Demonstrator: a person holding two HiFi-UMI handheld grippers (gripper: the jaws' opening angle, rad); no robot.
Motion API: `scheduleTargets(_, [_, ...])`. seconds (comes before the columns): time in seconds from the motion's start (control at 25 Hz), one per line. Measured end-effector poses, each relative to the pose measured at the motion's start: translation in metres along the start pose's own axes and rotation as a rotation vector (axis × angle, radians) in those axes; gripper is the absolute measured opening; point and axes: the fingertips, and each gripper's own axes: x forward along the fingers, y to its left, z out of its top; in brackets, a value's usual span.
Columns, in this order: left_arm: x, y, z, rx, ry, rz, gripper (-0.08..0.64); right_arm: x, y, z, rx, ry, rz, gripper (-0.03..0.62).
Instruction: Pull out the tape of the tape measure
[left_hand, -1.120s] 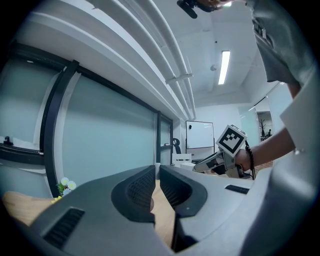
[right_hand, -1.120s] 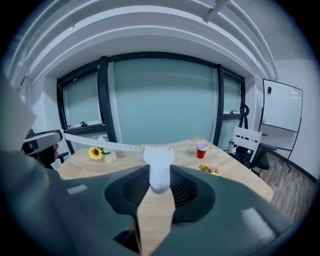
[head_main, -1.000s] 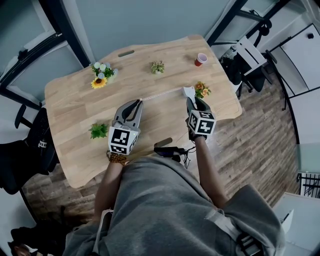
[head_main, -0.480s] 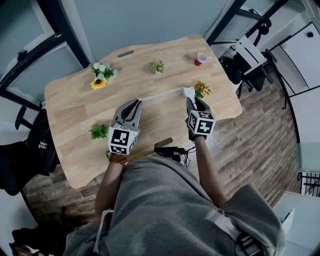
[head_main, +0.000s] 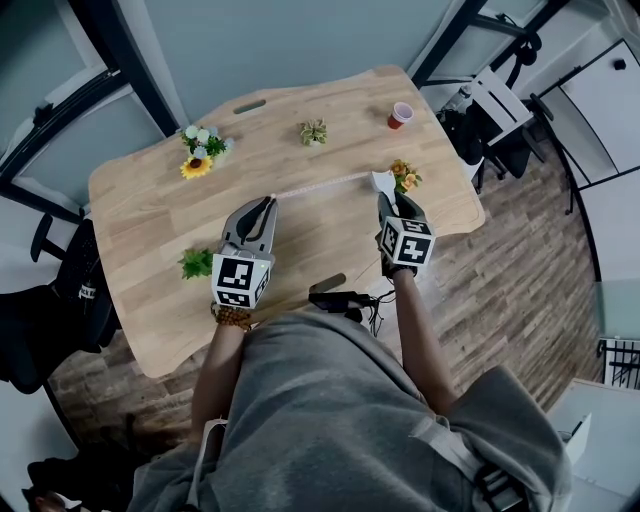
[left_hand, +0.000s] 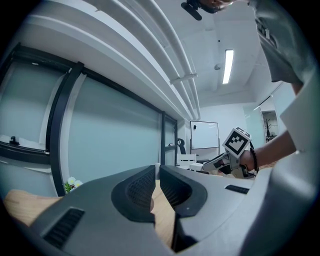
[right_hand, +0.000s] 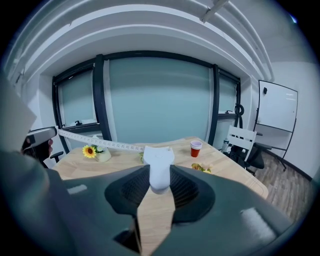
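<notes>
The white tape measure case (head_main: 381, 181) is clamped between the pads of my right gripper (head_main: 385, 197), just above the wooden table (head_main: 150, 220). In the right gripper view the case (right_hand: 159, 162) stands upright between the jaws. Its pale tape (right_hand: 100, 142) runs out to the left. In the head view the tape (head_main: 322, 186) stretches straight across to my left gripper (head_main: 271, 203), which is shut on the tape's end. The left gripper view shows its jaws (left_hand: 157, 175) almost touching, and the thin tape end itself is hidden.
On the table stand a sunflower pot (head_main: 203, 150), a small succulent (head_main: 315, 132), a red cup (head_main: 401, 116), orange flowers (head_main: 405, 176) beside the right gripper and a green plant (head_main: 197, 262) beside the left. A dark device (head_main: 335, 298) lies at the near edge. Chairs (head_main: 495, 100) stand to the right.
The two grippers have drawn slightly apart, the left a little leftward and the right a little rightward. The stretched tape between them is a bit longer.
</notes>
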Motion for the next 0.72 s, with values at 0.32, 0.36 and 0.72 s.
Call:
scheduleTargets(0.32, [-0.0002, 0.0007, 0.0003, 0.002, -0.003, 0.003, 0.034, 0.0009, -0.0049, -0.0010, -0.002, 0.001, -0.010, 0.132])
scheduleTargets(0.36, [-0.0002, 0.0008, 0.0006, 0.003, -0.004, 0.003, 0.034, 0.0010, -0.0049, -0.0006, -0.003, 0.001, -0.009, 0.132])
scheduleTargets(0.72, [-0.0014, 0.0002, 0.0015, 0.008, -0.006, 0.004, 0.032, 0.0018, -0.0059, -0.0003, -0.008, 0.001, -0.013, 0.132])
